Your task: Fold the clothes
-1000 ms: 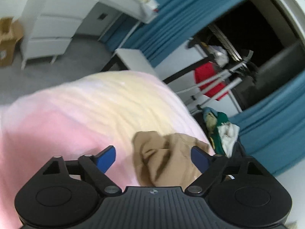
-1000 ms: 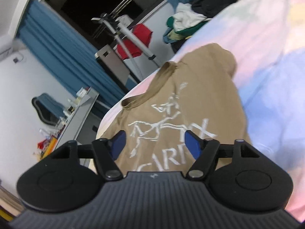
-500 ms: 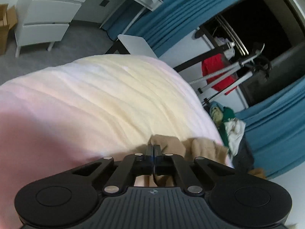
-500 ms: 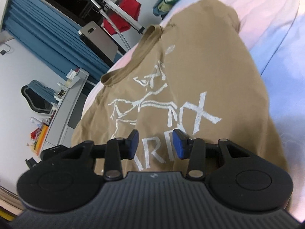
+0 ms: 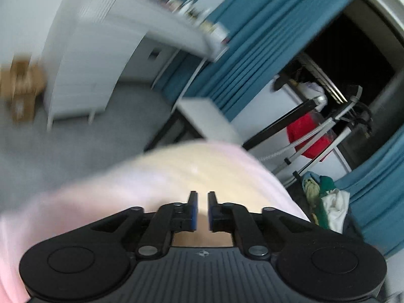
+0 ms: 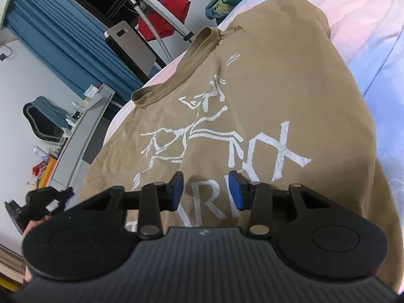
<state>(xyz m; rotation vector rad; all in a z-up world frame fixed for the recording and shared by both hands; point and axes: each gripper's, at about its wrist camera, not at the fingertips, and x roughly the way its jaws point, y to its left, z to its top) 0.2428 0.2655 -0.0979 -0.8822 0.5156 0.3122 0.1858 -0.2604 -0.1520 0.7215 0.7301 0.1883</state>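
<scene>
A tan T-shirt (image 6: 277, 96) with a white printed logo lies spread on the pastel bedspread (image 6: 366, 12), collar toward the far left. My right gripper (image 6: 205, 189) hovers low over the shirt's printed lettering, jaws half apart, with no fold pinched between the pads. In the blurred left wrist view, my left gripper (image 5: 201, 210) sits over the pale bedspread (image 5: 176, 176). Its jaws are opening, a narrow gap between the blue pads. Tan cloth (image 5: 202, 238) shows just below and behind them, not pressed by the pads.
Beyond the bed's far edge stand a clothes rack with a red garment (image 6: 164, 15), blue curtains (image 5: 240, 58), a heap of clothes (image 5: 325, 202) and a white desk (image 5: 113, 50). A hand holding the other gripper (image 6: 48, 202) shows at the right view's left edge.
The left gripper shut on the tan cloth's edge, then parted slightly while swinging; the cloth has slipped below its pads. The right gripper sank toward the shirt and narrowed a little.
</scene>
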